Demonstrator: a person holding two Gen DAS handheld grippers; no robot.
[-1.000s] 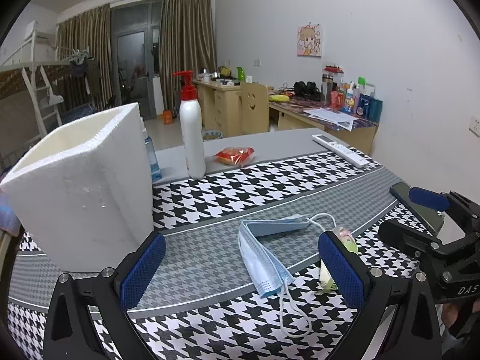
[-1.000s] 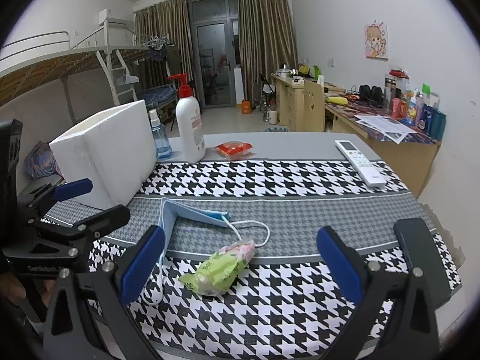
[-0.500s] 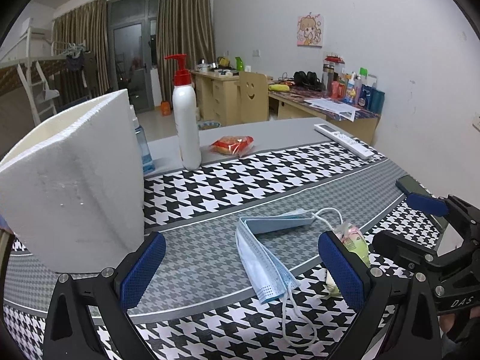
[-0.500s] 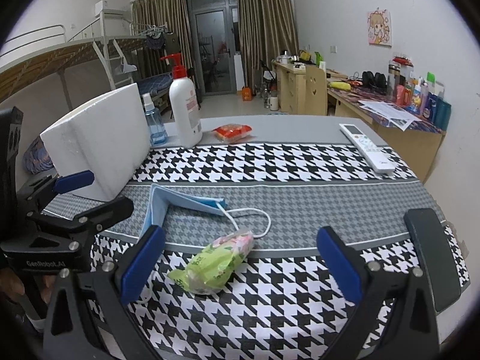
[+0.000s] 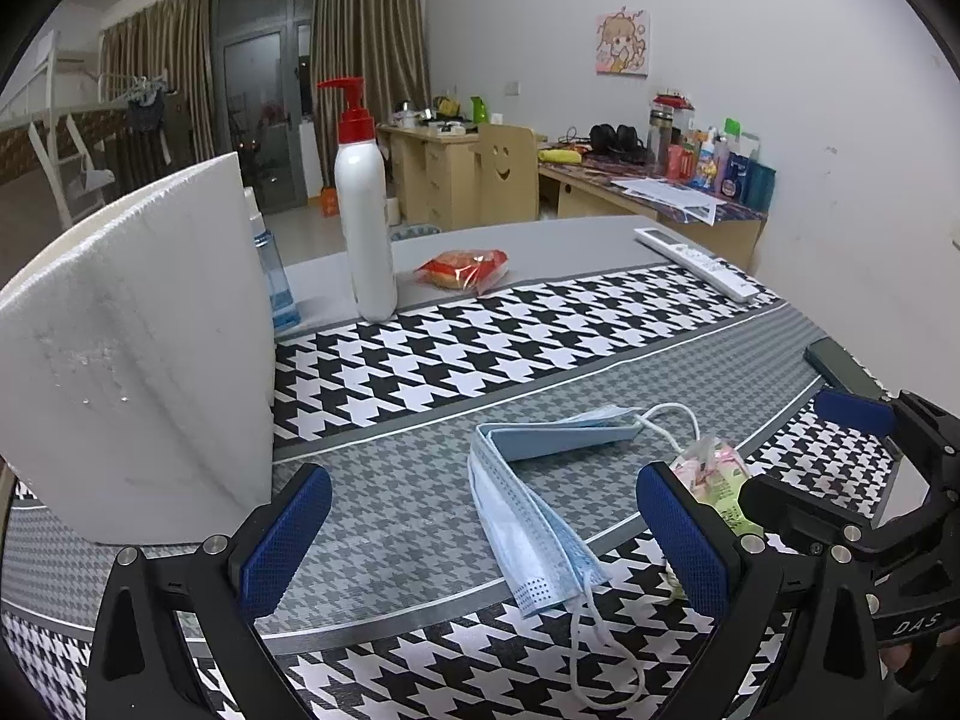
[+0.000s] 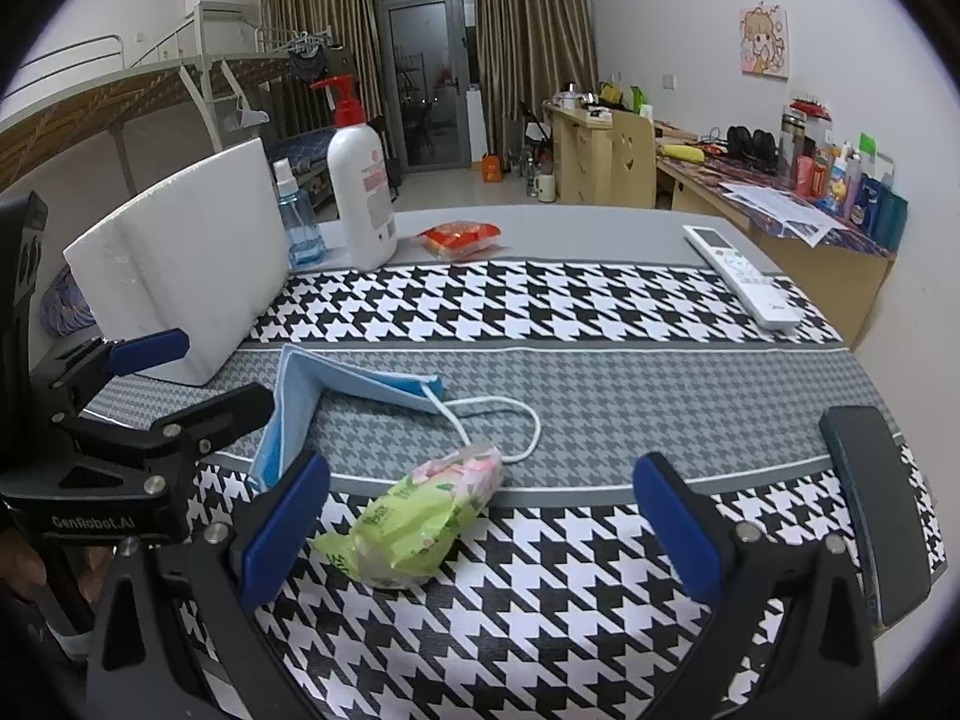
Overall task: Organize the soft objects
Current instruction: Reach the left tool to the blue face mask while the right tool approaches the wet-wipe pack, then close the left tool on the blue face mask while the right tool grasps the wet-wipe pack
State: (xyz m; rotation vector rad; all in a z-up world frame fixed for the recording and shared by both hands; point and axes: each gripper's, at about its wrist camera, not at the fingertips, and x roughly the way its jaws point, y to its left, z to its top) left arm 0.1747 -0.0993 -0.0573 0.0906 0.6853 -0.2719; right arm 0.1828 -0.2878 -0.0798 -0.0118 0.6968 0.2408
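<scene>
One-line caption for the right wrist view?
Open right gripper hovers over a green tissue pack beside a folded blue face mask on the houndstooth table.

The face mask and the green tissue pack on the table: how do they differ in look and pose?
The face mask is light blue, thin and bent into a V, with white ear loops; the tissue pack is green and pink, plump and wrapped in plastic. The mask lies mostly on the grey band, the pack mostly on the houndstooth part. Both lie loose on the table, in neither gripper.
</scene>
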